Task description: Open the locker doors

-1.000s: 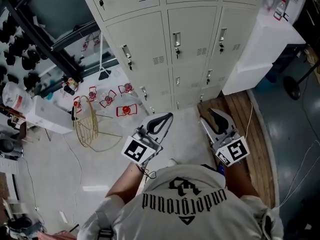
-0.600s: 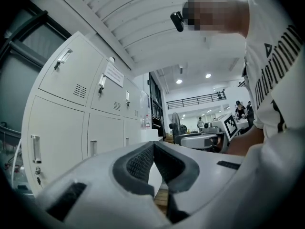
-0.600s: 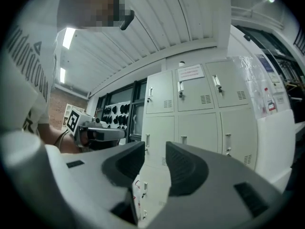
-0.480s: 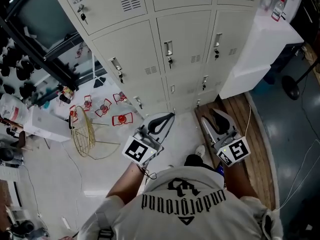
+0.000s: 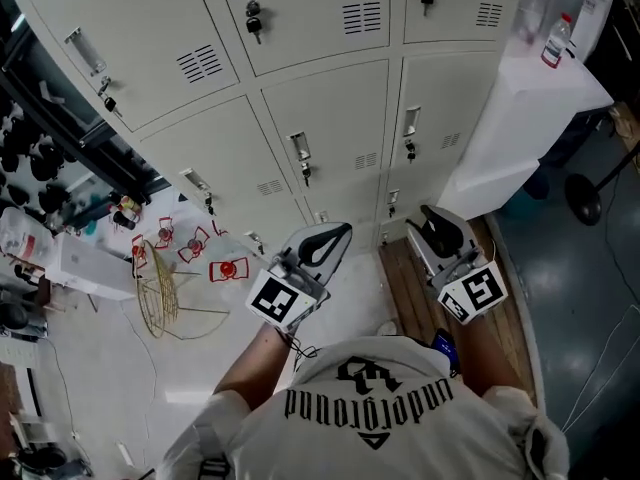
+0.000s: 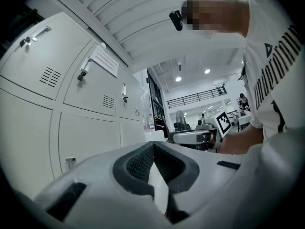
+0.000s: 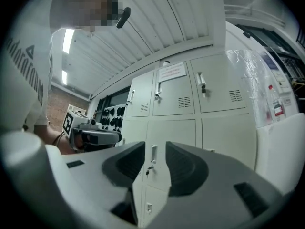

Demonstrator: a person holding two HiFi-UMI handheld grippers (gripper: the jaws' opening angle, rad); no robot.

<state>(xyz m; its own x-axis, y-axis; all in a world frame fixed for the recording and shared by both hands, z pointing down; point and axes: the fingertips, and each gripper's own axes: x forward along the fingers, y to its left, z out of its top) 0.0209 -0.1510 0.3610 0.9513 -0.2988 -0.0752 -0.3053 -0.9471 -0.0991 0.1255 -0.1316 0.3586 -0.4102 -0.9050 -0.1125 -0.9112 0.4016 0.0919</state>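
A bank of beige lockers fills the top of the head view, all doors closed, each with a metal handle and a key. Both grippers are held level in front of it, apart from the doors. My left gripper points at the middle column below a handle; its pads meet at the tips, shut on nothing. My right gripper points at the right column, jaws open and empty. A door handle with a key shows through the gap between its pads.
A white cabinet with a bottle on it stands against the lockers' right side. A wooden pallet lies underfoot. At left are a gold wire basket, small red-and-white items and a dark rack.
The person has stepped toward the lockers, carrying both grippers forward with them. The lockers now sit closer and larger in view. Neither gripper's jaws changed.
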